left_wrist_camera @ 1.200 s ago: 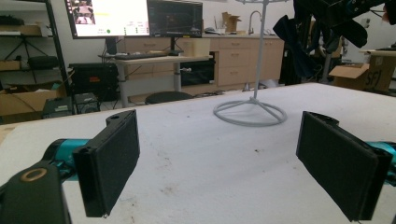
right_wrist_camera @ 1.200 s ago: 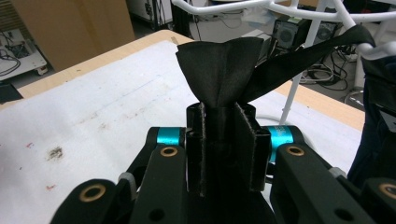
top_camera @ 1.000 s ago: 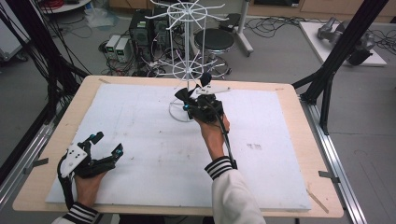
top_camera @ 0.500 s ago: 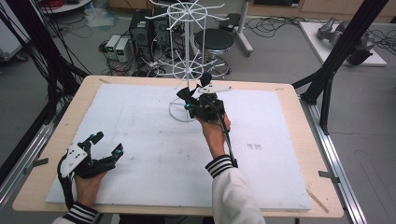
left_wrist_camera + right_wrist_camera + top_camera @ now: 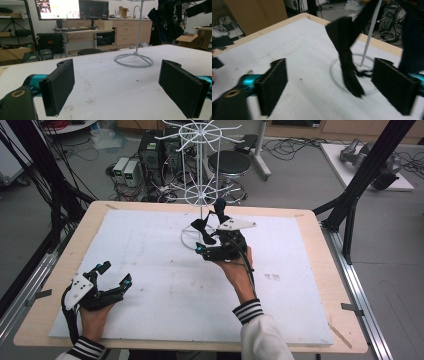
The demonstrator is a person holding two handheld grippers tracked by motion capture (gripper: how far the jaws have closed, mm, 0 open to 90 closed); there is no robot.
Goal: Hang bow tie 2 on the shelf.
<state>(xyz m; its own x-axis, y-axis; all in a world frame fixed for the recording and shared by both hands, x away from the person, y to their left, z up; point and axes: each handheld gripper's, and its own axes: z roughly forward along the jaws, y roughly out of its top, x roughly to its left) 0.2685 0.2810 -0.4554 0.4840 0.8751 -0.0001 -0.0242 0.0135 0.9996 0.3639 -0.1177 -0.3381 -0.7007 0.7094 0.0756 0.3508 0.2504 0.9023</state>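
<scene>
A white wire rack [image 5: 201, 175] stands at the far middle of the white mat, its ring base [image 5: 133, 60] resting on the mat. A black cloth strip [image 5: 202, 228] hangs from the rack; in the right gripper view the cloth [image 5: 348, 65] dangles, blurred, in front of the pole [image 5: 368, 42]. My right gripper [image 5: 208, 243] is just in front of the rack. Its jaws have just been opening and now stand wide, with the cloth ahead of the gap [image 5: 337, 87] and untouched by either pad. My left gripper [image 5: 116, 273] rests open near the front left, nothing between its jaws [image 5: 120, 90].
The white mat [image 5: 150, 285] covers a wooden table [image 5: 45, 320]. Black frame posts [image 5: 365, 165] rise at the table's sides. Behind the table, a stool [image 5: 230, 162], computer cases [image 5: 150, 155] and cables sit on the floor.
My right gripper opened and let go of the black cloth, then drew back a little from the rack toward the person. The left gripper stayed where it was.
</scene>
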